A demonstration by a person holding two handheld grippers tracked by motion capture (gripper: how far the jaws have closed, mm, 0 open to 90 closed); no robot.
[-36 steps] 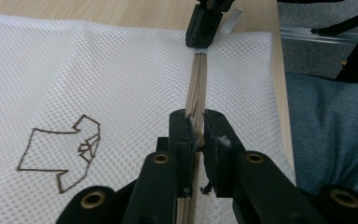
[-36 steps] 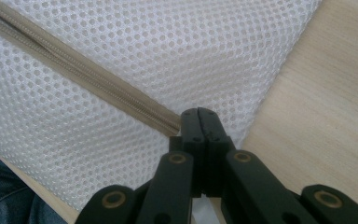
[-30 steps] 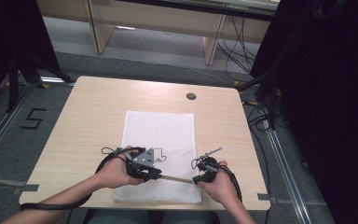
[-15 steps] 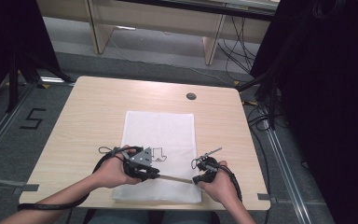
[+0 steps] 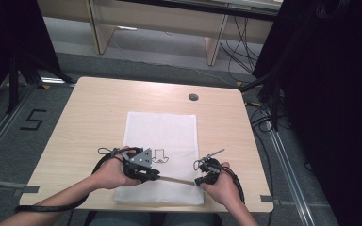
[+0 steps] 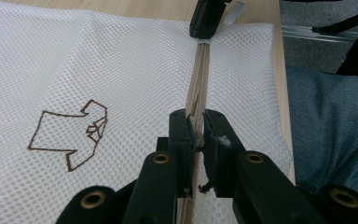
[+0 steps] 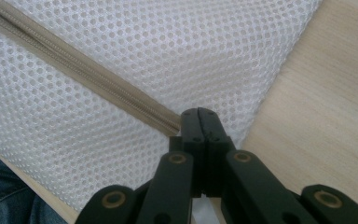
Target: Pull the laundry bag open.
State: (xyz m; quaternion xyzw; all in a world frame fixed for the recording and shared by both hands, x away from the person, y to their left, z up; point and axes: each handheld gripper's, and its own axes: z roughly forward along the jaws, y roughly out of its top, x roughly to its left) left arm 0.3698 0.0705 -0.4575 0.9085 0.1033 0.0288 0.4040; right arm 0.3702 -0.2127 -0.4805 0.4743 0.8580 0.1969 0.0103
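Item: mesh bag (image 5: 162, 141), white, flat on table (image 5: 99, 108), near edge toward person; tan zip (image 5: 176, 179) ran across its near end, long axis from L gripper (image 5: 153, 176) to R gripper (image 5: 199, 181).
L gripper: jaws narrow, clamped on zip (image 6: 198, 100) partway along; whether on slider or tape, can't tell.
R gripper: jaws (image 7: 199, 122) fully closed, pinching zip (image 7: 98, 79) end at bag's right edge, beside bare wood.
Key relation: zip taut betw. the two, lying straight ahead of L gripper toward R; L looked nearer any free run of zip; pull prob. along that axis, R anchoring.
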